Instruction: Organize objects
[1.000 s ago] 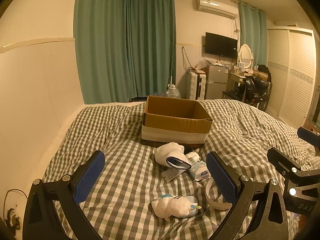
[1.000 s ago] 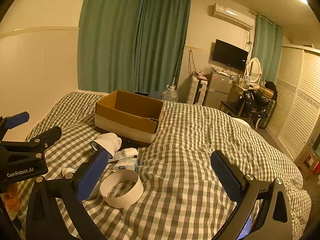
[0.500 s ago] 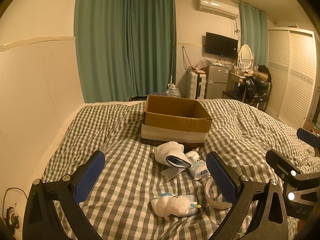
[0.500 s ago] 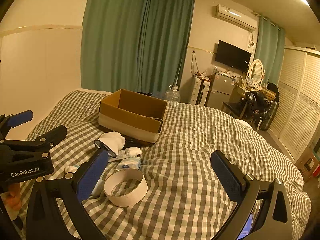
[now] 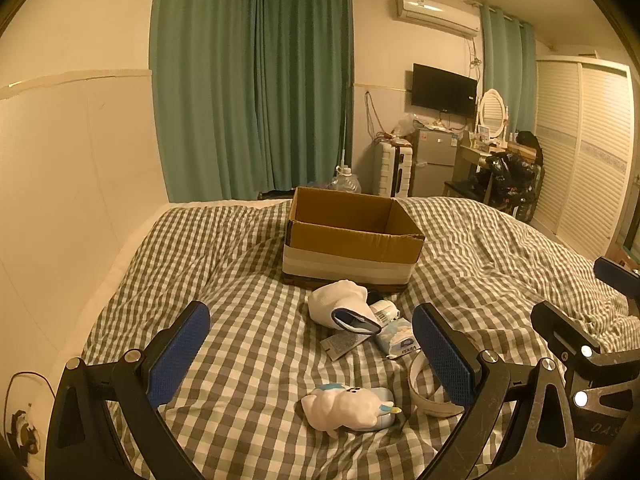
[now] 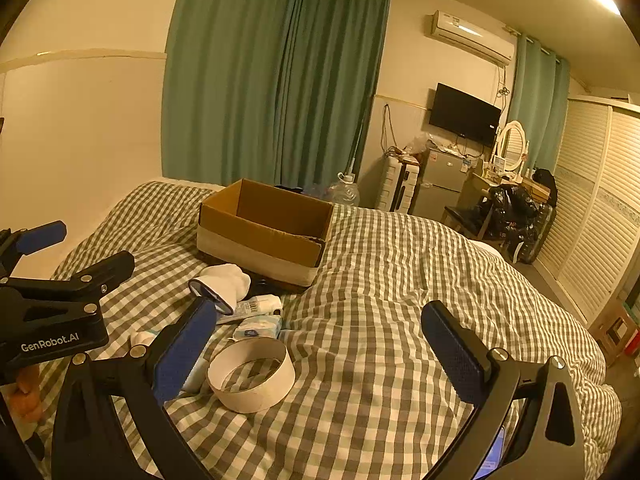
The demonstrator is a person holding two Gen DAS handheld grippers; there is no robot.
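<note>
An open cardboard box (image 5: pixel 352 240) (image 6: pixel 264 236) sits on the checked bedspread (image 5: pixel 240 320). In front of it lie a white rolled sock (image 5: pixel 340 306) (image 6: pixel 224 280), a small tube (image 5: pixel 384 312) (image 6: pixel 256 306), a tissue pack (image 5: pixel 398 340) (image 6: pixel 258 326), a white tape ring (image 6: pixel 252 374) (image 5: pixel 428 396) and a white plush toy (image 5: pixel 348 404). My left gripper (image 5: pixel 312 356) is open and empty above the toy. My right gripper (image 6: pixel 320 350) is open and empty, the ring just right of its left finger.
A wall runs along the bed's left side. Beyond the bed stand green curtains (image 5: pixel 256 92), a water jug (image 5: pixel 346 182), a small fridge (image 5: pixel 434 164), a dressing table (image 5: pixel 492 148) and a slatted wardrobe (image 5: pixel 580 152). The bedspread to the right (image 6: pixel 440 280) is rumpled.
My right gripper has drifted slightly left and forward toward the objects. The left gripper has barely moved. Nothing was taken hold of.
</note>
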